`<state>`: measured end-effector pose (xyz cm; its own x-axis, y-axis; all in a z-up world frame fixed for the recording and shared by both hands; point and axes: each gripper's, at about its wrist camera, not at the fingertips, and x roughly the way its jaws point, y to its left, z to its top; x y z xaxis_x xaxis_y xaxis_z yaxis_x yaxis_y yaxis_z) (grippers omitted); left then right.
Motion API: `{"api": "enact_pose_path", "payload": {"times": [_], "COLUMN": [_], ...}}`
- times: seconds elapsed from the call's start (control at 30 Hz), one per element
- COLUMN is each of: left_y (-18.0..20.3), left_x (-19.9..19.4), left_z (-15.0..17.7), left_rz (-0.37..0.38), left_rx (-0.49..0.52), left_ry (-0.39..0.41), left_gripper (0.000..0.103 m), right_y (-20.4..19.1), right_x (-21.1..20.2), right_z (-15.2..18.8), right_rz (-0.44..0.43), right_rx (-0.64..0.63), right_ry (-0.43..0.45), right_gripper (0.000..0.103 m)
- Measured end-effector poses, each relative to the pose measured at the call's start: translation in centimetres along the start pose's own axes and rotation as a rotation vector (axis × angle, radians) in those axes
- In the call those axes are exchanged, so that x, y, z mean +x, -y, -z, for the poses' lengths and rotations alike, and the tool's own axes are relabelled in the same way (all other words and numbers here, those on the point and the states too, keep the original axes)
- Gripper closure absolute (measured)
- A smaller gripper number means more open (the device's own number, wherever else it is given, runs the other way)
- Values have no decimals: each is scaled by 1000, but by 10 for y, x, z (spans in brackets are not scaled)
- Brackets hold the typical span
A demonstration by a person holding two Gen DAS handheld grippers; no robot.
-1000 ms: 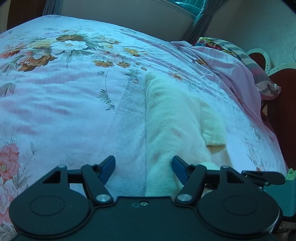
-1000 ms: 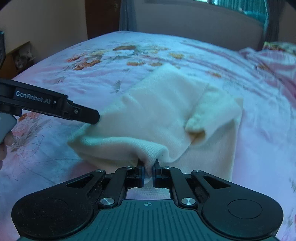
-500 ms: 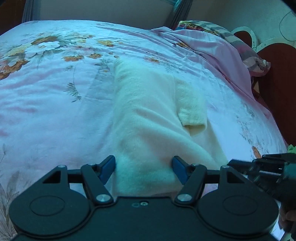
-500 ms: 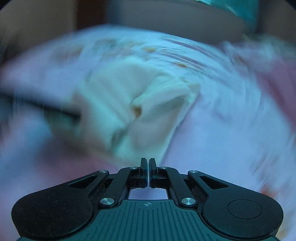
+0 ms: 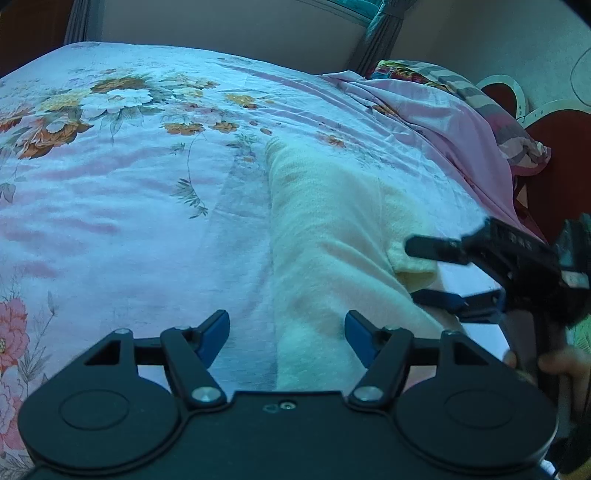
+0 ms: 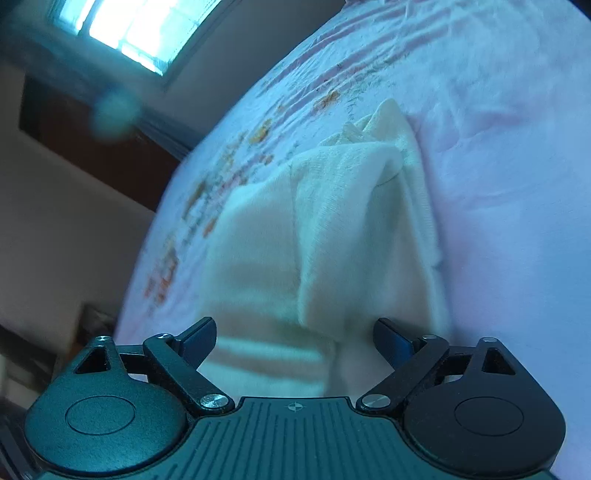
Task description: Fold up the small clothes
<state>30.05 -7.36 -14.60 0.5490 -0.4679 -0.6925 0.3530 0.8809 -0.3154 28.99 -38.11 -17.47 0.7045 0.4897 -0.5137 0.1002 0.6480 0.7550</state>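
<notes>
A cream knitted garment (image 5: 325,236) lies folded lengthwise on the floral bedsheet (image 5: 110,192), with a folded-over flap near its right side. My left gripper (image 5: 287,334) is open, its blue fingertips straddling the garment's near end. My right gripper (image 5: 413,271) comes in from the right, open, at the flap's edge. In the right wrist view the garment (image 6: 332,229) fills the middle, and the right gripper (image 6: 294,338) is open just before its near edge, holding nothing.
A pink cover and a patterned pillow (image 5: 491,110) are bunched at the bed's far right by a dark red headboard (image 5: 554,147). A wall and curtain (image 5: 380,33) stand behind the bed. A window (image 6: 140,29) shows in the right wrist view.
My right gripper has let go of the garment, opened, and swung round to the garment's right side. The left gripper stayed open at the near end.
</notes>
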Motion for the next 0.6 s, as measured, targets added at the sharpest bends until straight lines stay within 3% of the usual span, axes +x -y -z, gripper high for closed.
{"api": "enact_pose_path", "payload": {"times": [0.07, 0.1, 0.2, 0.3, 0.37, 0.43, 0.47, 0.5, 0.6], "left_y": [-3, -4, -6, -7, -8, -9, -9, -10, -9], "left_x": [2, 3, 5, 6, 7, 8, 8, 8, 7], "left_z": [0, 0, 0, -1, -1, -2, -3, -3, -5], "left_rz": [5, 5, 10, 11, 10, 10, 9, 7, 5], "left_rx": [-17, -24, -29, -30, -29, -37, -40, -41, -43], "left_ry": [-1, -2, -4, -4, -5, -5, -7, -6, 12], "left_gripper": [37, 37, 37, 37, 37, 37, 37, 37, 37], "right_y": [3, 6, 13, 32, 36, 22, 15, 8, -25], "right_x": [11, 17, 31, 30, 40, 48, 50, 49, 32], "right_z": [-5, -7, -11, -19, -22, -23, -24, -25, -32], "right_rz": [-36, -62, -125, -143, -156, -137, -125, -121, -62], "right_rx": [27, 45, 73, 183, 206, 136, 107, 73, -95], "right_ry": [-18, -33, -64, 39, 10, -24, -33, -29, 53], "right_gripper": [61, 69, 71, 70, 70, 70, 85, 88, 90]}}
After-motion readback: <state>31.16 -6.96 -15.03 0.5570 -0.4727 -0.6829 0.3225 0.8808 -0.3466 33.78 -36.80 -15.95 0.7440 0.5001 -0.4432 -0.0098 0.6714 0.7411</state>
